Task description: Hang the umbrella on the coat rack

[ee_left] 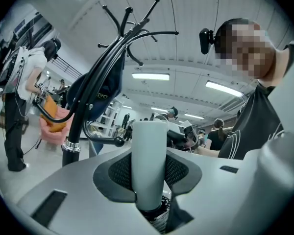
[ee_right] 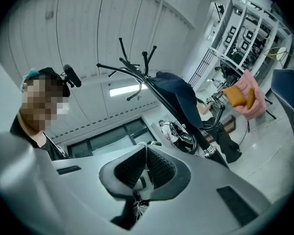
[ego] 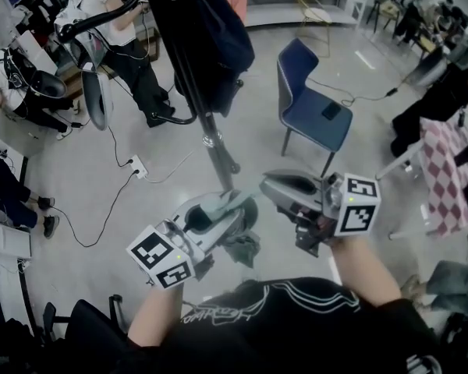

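**Umbrella (ee_left: 149,160) is in the left tongs, near the coat rack, not yet hung**

The left tongs (ego: 222,213) are closed on the pale round handle of the umbrella. The pads press on it from both sides, so the jaws stand partly apart. The umbrella is thus in front of the person's body, low and near the pole of the coat rack (ego: 212,139), but not touching it.

In my judgement the first risk is this handle. It looks smooth and round, so it may turn or slide between the pads when it is lifted. The second risk is the rack itself. A dark bag (ego: 207,29) already covers one side of it, and the free hooks are thin and high, so the umbrella may miss a hook or push the rack.

The right tongs (ee_right: 144,168) have their pads almost together. Whether anything thin is pinched between them I cannot tell.

Both tongs are held about level. The left tongs aim towards the pole and the right tongs aim towards the left tongs, so the two tips nearly meet. A blue chair (ego: 312,107) stands further to the right.
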Demonstrator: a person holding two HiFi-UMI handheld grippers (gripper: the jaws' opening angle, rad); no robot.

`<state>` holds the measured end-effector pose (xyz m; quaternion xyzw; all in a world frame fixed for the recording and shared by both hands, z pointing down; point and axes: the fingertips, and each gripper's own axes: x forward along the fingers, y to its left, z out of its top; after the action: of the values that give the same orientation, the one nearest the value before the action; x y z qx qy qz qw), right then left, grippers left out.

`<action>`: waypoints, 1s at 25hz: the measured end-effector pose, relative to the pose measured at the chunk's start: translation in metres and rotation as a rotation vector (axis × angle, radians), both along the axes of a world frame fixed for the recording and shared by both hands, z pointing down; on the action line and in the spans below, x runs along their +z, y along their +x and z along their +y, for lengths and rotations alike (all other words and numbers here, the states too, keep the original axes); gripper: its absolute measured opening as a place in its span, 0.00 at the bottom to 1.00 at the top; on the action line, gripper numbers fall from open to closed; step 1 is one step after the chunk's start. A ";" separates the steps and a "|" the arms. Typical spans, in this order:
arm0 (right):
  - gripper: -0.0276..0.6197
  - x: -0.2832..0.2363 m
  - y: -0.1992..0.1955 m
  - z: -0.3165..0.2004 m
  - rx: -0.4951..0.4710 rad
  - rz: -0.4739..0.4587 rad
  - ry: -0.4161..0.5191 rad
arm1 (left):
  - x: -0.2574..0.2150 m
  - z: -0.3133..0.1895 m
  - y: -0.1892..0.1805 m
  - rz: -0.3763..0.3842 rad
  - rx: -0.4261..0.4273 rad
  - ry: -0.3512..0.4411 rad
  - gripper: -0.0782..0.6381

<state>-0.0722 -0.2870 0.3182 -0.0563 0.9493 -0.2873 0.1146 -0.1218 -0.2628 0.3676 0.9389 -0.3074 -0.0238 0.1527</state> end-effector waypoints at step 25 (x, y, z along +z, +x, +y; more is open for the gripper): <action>0.08 0.057 -0.033 -0.063 0.090 0.116 -0.070 | 0.061 -0.059 -0.034 0.000 -0.030 -0.143 0.29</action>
<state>-0.1052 -0.3502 0.3748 -0.1193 0.9403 -0.3110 0.0701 -0.1562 -0.3222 0.4288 0.9209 -0.3223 -0.0041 0.2193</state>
